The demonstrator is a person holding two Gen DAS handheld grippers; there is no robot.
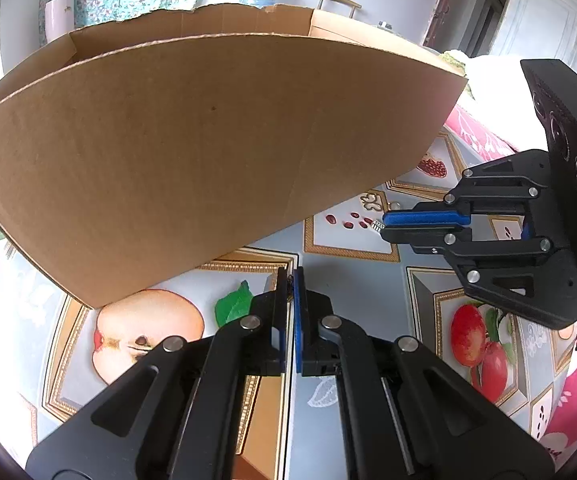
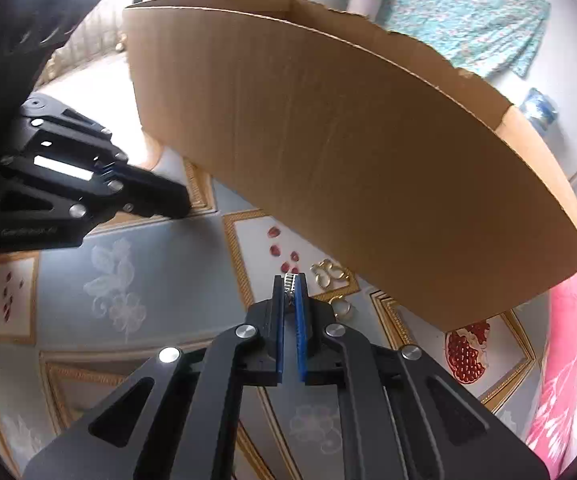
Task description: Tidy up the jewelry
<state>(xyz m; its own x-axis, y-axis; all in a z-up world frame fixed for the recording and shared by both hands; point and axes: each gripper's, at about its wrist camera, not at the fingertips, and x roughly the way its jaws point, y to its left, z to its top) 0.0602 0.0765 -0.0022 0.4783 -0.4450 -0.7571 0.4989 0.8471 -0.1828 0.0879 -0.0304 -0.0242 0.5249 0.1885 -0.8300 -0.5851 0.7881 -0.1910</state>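
From the left wrist we see our left gripper (image 1: 290, 276) pressed together on nothing, above the fruit-print tablecloth (image 1: 348, 360) and near one cardboard box (image 1: 208, 140). Our right gripper (image 1: 382, 226) sits clamped on a small silver piece (image 1: 376, 225).

From the right wrist, that silver piece (image 2: 289, 281) is pinched at the tips. Beside the box (image 2: 348, 160) on the cloth (image 2: 168, 280) lie two gold pieces: a cluster (image 2: 328, 272) and one ring (image 2: 342, 307).

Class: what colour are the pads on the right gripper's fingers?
Blue pads on black fingers; clearest in the right wrist view.
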